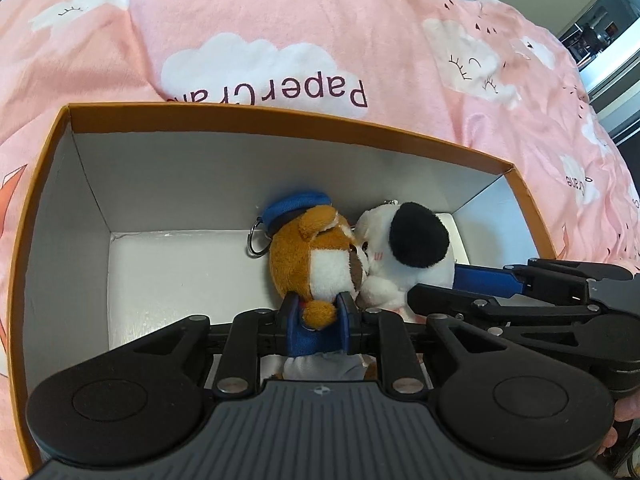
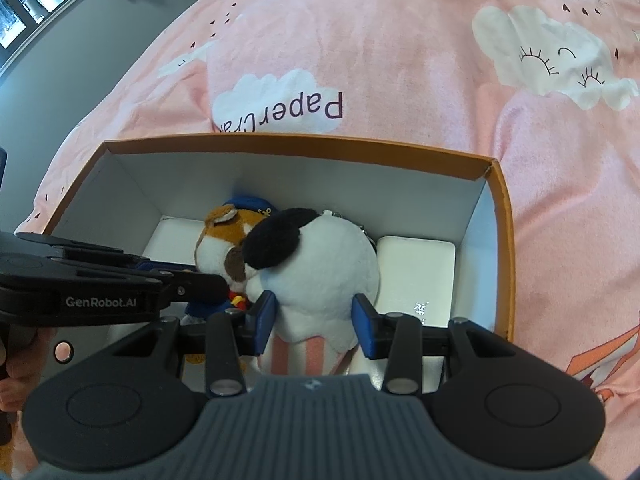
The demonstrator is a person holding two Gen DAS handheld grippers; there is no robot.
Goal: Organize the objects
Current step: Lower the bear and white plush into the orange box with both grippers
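An open box with an orange rim point(image 1: 280, 114) point(image 2: 300, 140) and white inside walls sits on the bed. In it, side by side, are a brown-and-white plush point(image 1: 316, 252) point(image 2: 216, 240) in a blue cap and a white plush point(image 1: 404, 248) point(image 2: 324, 264) with a black ear. My left gripper point(image 1: 318, 316) reaches down into the box, shut on the brown plush's blue-clothed body. My right gripper point(image 2: 316, 324) is shut on the white plush's lower body, its blue pads pressing both sides. Each gripper shows in the other's view, the two nearly touching.
A flat white object point(image 2: 416, 272) lies on the box floor at the right end. The box floor left of the brown plush is bare point(image 1: 180, 272). A metal keyring point(image 1: 256, 240) hangs from the brown plush's cap. The pink cloud-print blanket point(image 1: 320, 20) surrounds the box.
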